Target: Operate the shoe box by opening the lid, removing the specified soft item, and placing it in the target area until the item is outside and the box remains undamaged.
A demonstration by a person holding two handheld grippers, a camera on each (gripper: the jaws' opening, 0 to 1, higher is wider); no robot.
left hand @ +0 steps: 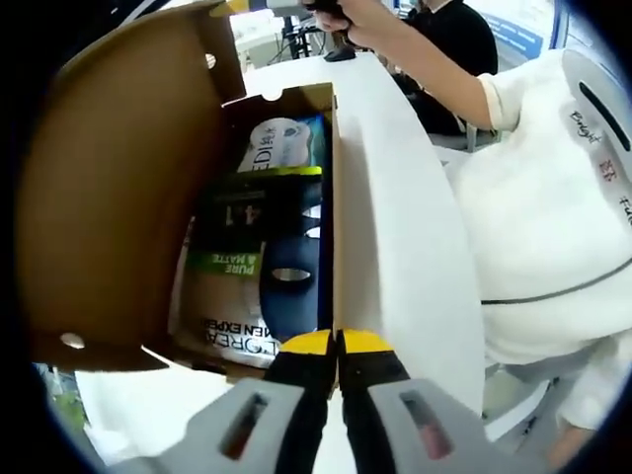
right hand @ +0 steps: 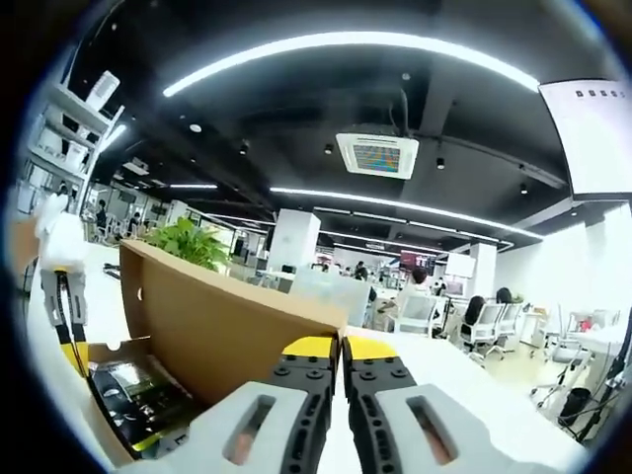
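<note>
Open-plan office: desks, office chairs [right hand: 481,324], ceiling lights [right hand: 351,44].

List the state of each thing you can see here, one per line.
Box: upright on the white table, packed with items.
Lid: open, swung back.
Left gripper: shut, empty, at the box's near edge.
Right gripper: shut, empty, by the lid.
Blue item: inside the box.
L'Oreal pack: inside the box.

The shoe box [left hand: 148,197] lid runs past the picture's edge — the packets [left hand: 247,296] inside overlap (labels only partly readable).
</note>
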